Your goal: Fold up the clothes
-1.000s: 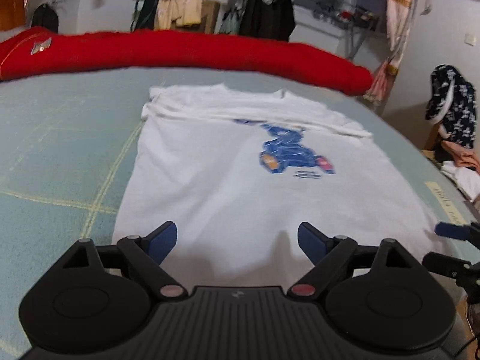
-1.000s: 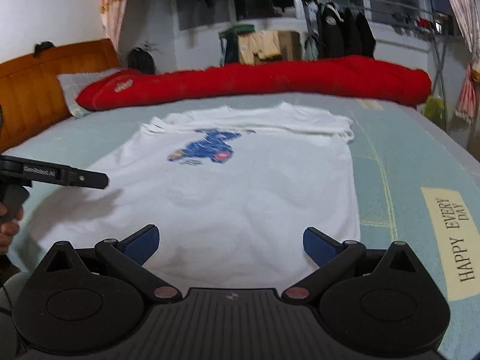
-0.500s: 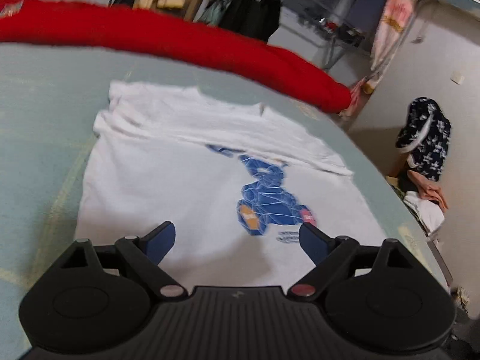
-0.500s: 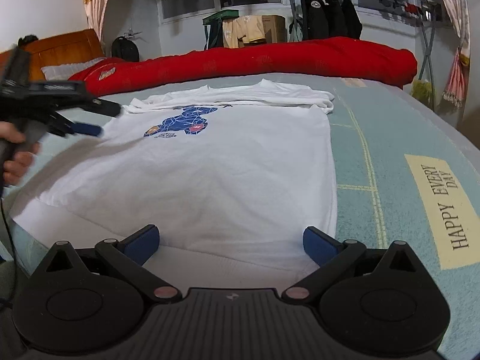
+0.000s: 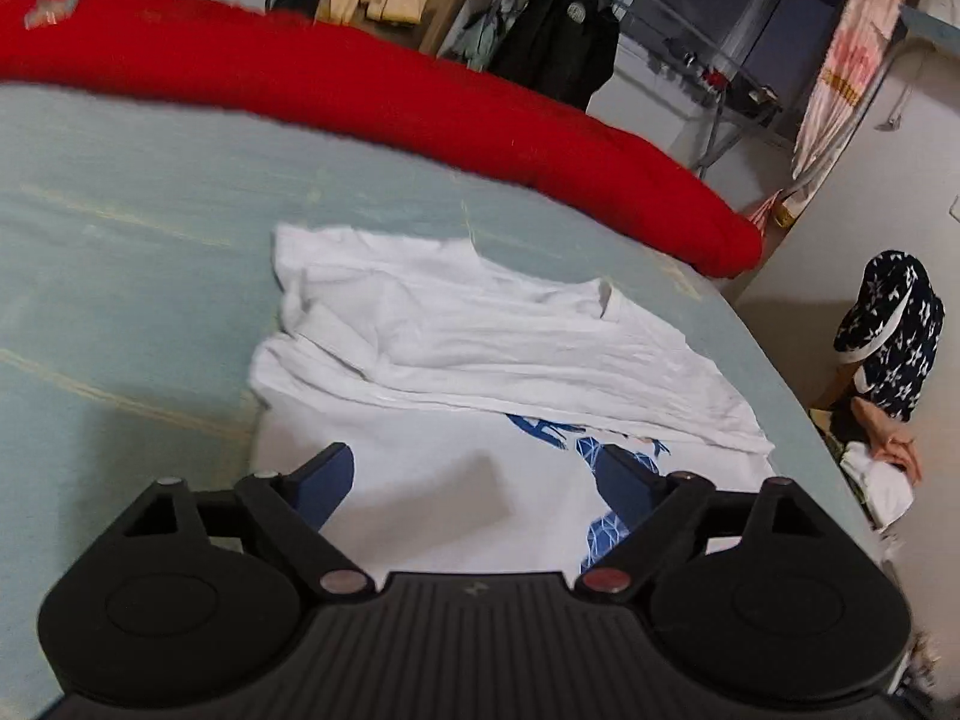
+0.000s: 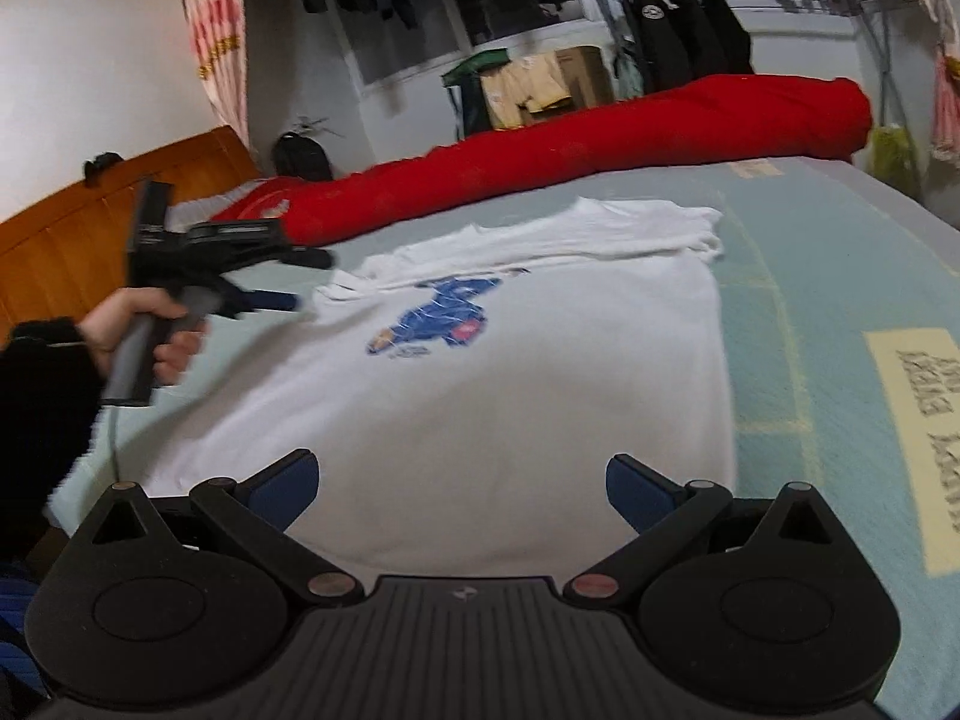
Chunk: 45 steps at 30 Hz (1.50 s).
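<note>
A white T-shirt (image 5: 450, 348) (image 6: 510, 390) with a blue print (image 6: 444, 312) lies flat on the pale green bed sheet (image 5: 120, 240). Its sleeves and shoulders are folded in across the collar end. My left gripper (image 5: 474, 480) hovers open over the chest area, just short of that folded band, with nothing between its fingers. In the right wrist view the left gripper (image 6: 309, 279) hangs at the shirt's left shoulder, held by a hand (image 6: 144, 330) in a black sleeve. My right gripper (image 6: 462, 480) stands open above the shirt's hem, holding nothing.
A long red rolled quilt (image 5: 420, 96) (image 6: 600, 138) lies along the far side of the bed. A wooden headboard (image 6: 60, 240) is at the left. A yellow printed label (image 6: 918, 438) sits on the sheet. Clothes (image 5: 888, 342) are heaped beside the bed, and dark jackets (image 6: 684, 30) hang behind.
The left gripper has travelled from the hem end along the shirt to the collar end, still open. The right gripper has stayed over the hem and tilted a little.
</note>
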### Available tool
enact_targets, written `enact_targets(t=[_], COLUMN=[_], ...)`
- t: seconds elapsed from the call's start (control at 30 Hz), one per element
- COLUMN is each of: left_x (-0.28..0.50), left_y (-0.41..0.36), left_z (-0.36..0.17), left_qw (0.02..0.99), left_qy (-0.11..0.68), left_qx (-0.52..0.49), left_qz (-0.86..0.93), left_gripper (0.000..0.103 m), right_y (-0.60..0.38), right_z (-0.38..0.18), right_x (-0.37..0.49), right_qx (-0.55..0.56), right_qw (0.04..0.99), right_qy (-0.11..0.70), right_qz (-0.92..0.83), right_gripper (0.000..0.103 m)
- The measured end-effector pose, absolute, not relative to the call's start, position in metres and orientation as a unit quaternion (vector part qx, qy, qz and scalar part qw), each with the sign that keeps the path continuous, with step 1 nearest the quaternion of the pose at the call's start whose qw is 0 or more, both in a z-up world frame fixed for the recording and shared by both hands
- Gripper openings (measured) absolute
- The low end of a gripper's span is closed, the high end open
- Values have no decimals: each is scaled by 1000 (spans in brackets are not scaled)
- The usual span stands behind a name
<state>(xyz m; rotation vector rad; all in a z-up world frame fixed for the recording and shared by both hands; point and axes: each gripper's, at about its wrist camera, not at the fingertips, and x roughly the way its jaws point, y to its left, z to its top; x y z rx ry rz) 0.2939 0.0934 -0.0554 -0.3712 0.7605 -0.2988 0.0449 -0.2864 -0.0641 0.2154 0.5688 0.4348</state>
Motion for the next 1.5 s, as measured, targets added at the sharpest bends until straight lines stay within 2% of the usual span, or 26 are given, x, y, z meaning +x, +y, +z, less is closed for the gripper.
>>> enact_targets(t=[0.07,0.17,0.27,0.43,0.53,0.6,0.63,0.7,0.73,0.87,1.0,1.13,1.2,1.27,1.4,1.5], left_x=[307,307,295,246,220,208,203,190,182,158,141,125,117,115,119,117], left_y=[96,102,101,84,82,87,93,111,115,96,68,88,97,97,84,87], left_z=[-72,-78,-63,-44,-58,-69,-72,-67,-60,-47,-58,-69,-64,-56,-56,-67], left_qw=[903,919,918,904,884,897,901,901,900,897,895,906,906,905,900,903], left_qy=[377,363,369,372,397,407,408,394,388,376,386,377,370,362,361,372], left_qx=[-172,-131,-123,-126,-144,-104,-95,-148,-171,-171,-128,-151,-174,-185,-182,-171], left_qz=[-117,-81,-73,-170,-199,-137,-109,-102,-102,-155,-183,-121,-111,-128,-163,-129], left_gripper=[86,77,79,87,87,86,77,78,82,87,87,81,82,86,87,86], right_y=[-284,-287,-295,-299,-292,-287,-287,-288,-289,-294,-285,-277,-278,-279,-265,-253], right_z=[-65,-69,-71,-67,-63,-58,-55,-50,-47,-44,-50,-60,-62,-60,-53,-60], right_x=[50,55,55,54,52,47,43,35,31,20,22,24,22,23,53,81], right_qx=[109,118,119,126,129,125,122,118,116,117,117,110,110,109,120,156], right_qw=[929,925,926,927,926,926,926,928,930,931,927,923,923,923,916,894], right_qy=[284,297,302,297,293,293,291,287,285,284,293,308,310,306,293,313], right_qz=[212,203,193,192,200,205,205,204,202,197,205,200,198,206,248,279], right_gripper=[103,103,103,103,103,103,103,103,103,103,103,103,103,103,103,103])
